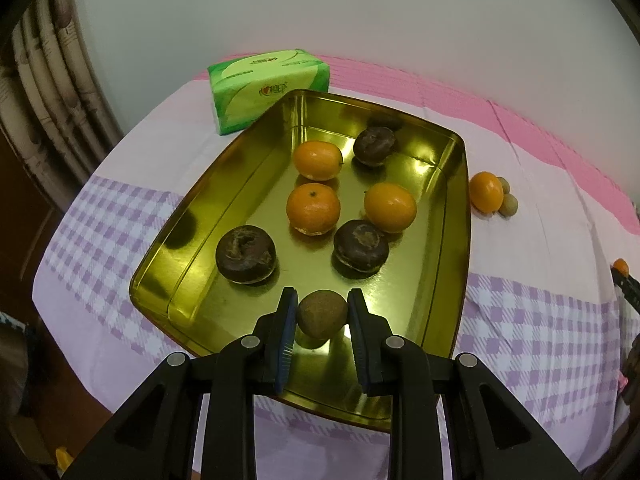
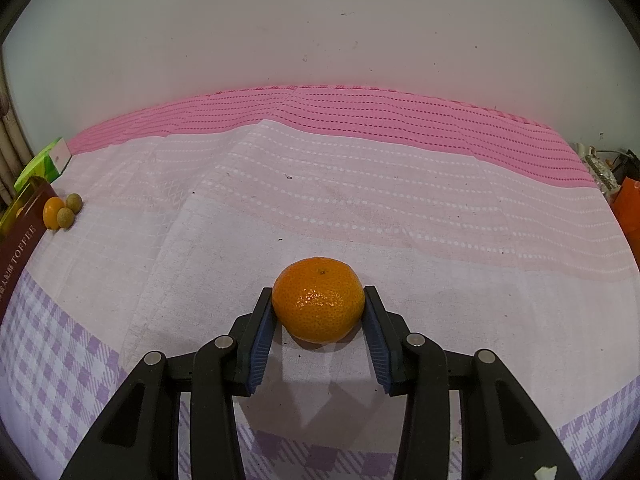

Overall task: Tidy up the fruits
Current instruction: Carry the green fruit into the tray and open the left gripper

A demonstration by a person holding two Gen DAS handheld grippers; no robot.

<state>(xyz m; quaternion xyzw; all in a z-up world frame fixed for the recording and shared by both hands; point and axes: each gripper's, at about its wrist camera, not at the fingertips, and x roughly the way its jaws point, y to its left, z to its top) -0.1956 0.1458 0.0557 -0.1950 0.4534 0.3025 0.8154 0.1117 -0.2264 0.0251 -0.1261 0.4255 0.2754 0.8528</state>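
My left gripper [image 1: 322,312] is shut on a small brown round fruit [image 1: 321,313], held just above the near end of the gold tin tray [image 1: 448,280]. Inside the tray lie three oranges [image 1: 313,208] and three dark brown fruits [image 1: 245,254]. My right gripper [image 2: 319,308] is shut on an orange [image 2: 319,299] that rests on the cloth. Another orange [image 1: 485,192] with two small brown fruits [image 1: 509,204] beside it lies on the cloth right of the tray; that same group [image 2: 54,212] shows at the far left of the right wrist view.
A green tissue pack [image 1: 266,86] stands behind the tray's far left corner. The tray's outer wall [image 2: 16,248] reads TOFFEE at the left edge of the right wrist view. Pink and lilac checked cloth [image 2: 360,208] covers the table, wall behind. An orange box [image 2: 630,208] sits far right.
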